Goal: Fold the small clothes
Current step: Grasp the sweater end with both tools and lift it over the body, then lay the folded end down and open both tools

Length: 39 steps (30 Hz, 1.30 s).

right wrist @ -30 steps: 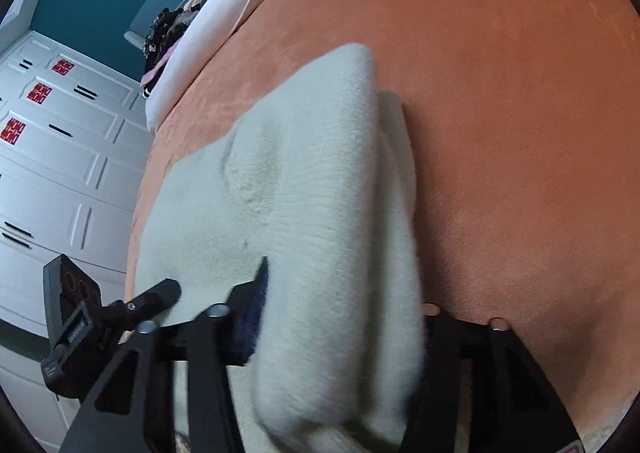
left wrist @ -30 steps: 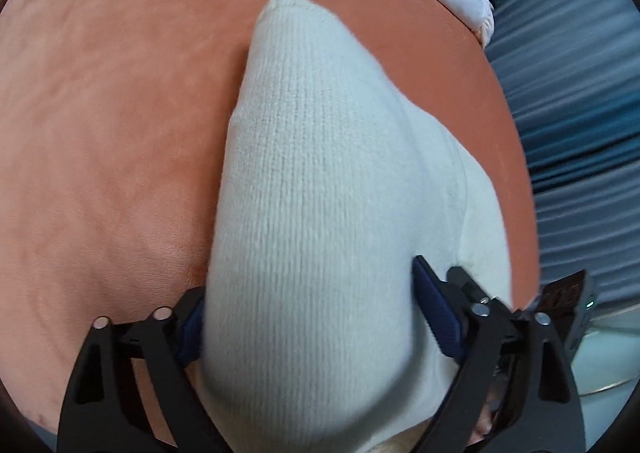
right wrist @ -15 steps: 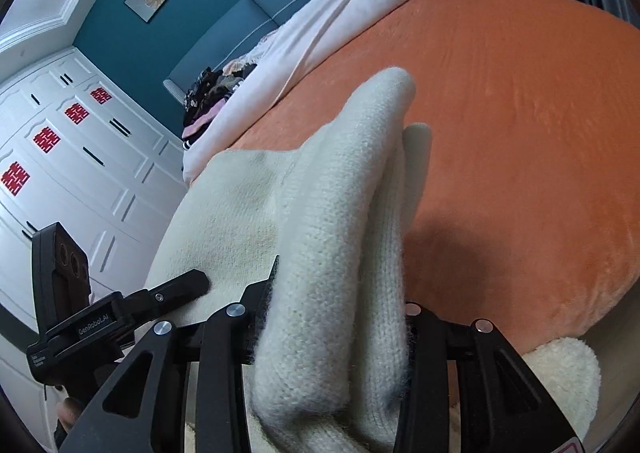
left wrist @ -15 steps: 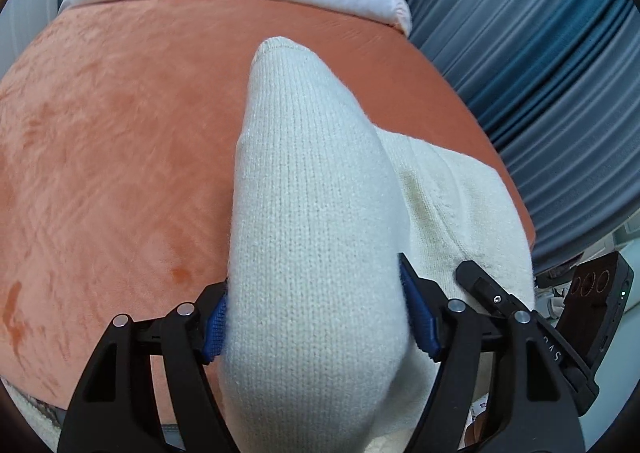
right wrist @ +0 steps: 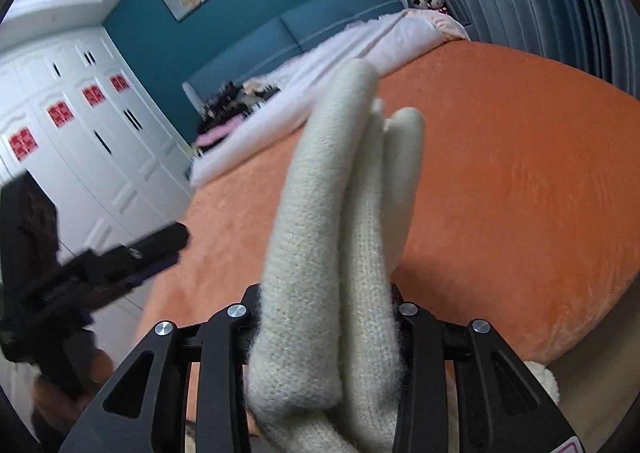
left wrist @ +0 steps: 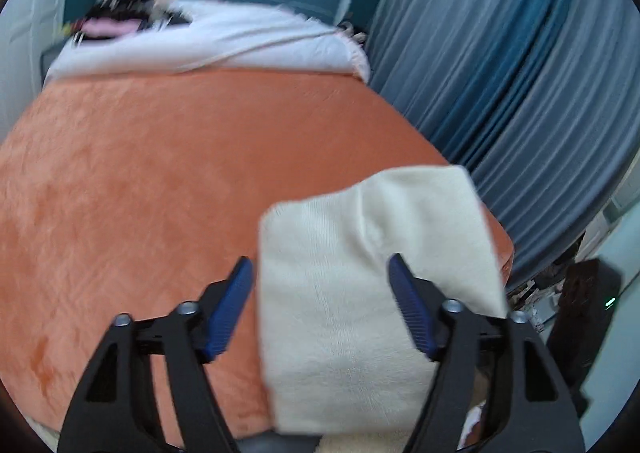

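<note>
A cream knit garment [right wrist: 320,213] is bunched in several thick folds between the pads of my right gripper [right wrist: 326,301]. Its jaws are closing and press on the cloth, holding it up above the orange bed cover [right wrist: 500,193]. In the left wrist view the same garment [left wrist: 360,253] hangs as a flat folded panel between the blue pads of my left gripper [left wrist: 320,293]. Those jaws are opening; the left pad [left wrist: 230,309] stands clear of the cloth and the right pad lies against its edge. The left gripper [right wrist: 120,261] also shows as a blurred black shape beside the right one.
The orange cover [left wrist: 140,173] spreads wide ahead. A white quilt [left wrist: 224,45] and a dark heap of clothes [left wrist: 120,9] lie at the head by the teal headboard [right wrist: 340,13]. Blue curtains [left wrist: 520,93] hang along one side, white wardrobe doors [right wrist: 80,125] along the other.
Both grippers have risen and carried the garment up off the bed. The left pads, which pressed the knit before, now stand apart from it. The right jaws have narrowed on the folds.
</note>
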### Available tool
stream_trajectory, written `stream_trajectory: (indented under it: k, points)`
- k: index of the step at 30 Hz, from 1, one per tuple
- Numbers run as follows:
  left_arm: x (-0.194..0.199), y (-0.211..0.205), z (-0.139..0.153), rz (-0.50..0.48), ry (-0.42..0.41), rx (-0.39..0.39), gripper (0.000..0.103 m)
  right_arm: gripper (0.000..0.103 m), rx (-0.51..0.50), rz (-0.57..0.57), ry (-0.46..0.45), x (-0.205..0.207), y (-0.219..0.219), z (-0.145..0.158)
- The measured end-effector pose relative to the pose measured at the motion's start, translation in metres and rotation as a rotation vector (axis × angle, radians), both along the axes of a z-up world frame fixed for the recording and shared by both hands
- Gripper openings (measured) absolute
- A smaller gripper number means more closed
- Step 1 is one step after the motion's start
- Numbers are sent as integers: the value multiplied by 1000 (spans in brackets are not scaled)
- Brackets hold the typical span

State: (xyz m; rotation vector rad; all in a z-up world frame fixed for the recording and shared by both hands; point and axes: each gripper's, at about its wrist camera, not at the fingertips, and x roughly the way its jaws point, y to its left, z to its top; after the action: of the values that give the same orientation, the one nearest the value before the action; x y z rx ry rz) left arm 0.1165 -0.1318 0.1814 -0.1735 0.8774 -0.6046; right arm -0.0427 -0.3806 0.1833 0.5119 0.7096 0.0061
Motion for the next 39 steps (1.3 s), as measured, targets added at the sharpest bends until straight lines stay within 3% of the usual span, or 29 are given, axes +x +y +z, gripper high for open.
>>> stream_trajectory:
  k: [2, 5, 9, 11, 13, 14, 17, 19, 21, 22, 24, 27, 30, 35, 39]
  points:
    - [5, 14, -24, 37, 103, -10, 81, 33, 12, -29, 105, 0, -9, -36]
    - [12, 32, -75, 89, 246, 20, 82, 33, 63, -127, 140, -19, -47, -65]
    - [17, 11, -136, 29, 413, -56, 86, 33, 155, -210, 195, -41, -104, -95]
    - [18, -16, -157, -25, 451, -88, 87, 35, 210, -223, 226, -43, -120, -112]
    - [20, -44, -171, -61, 448, -66, 89, 39, 222, -221, 236, -44, -129, -123]
    - [20, -55, -175, -78, 443, -67, 95, 41, 225, -216, 242, -44, -132, -128]
    - [27, -83, -197, -113, 487, -46, 95, 55, 238, -210, 278, -40, -137, -141]
    - [33, -92, -216, -127, 580, -118, 96, 57, 260, -205, 297, -39, -139, -151]
    - [36, -94, -228, -120, 649, -195, 87, 55, 308, -204, 293, -40, -142, -159]
    - [37, -94, -227, -104, 644, -202, 84, 47, 319, -201, 290, -40, -141, -161]
    - [35, -94, -216, -120, 592, -194, 70, 39, 310, -182, 264, -40, -138, -154]
    - [33, -84, -195, -130, 563, -240, 61, 36, 261, -137, 196, -34, -120, -123]
    - [37, -57, -164, -100, 519, -304, 60, 35, 179, -71, 116, -21, -93, -78]
    - [37, 10, -74, -68, 326, -395, 60, 35, 128, 50, -84, 2, -38, 4]
    - [40, 69, 13, -37, 130, -360, 62, 36, 186, 138, -243, 24, 5, 56]
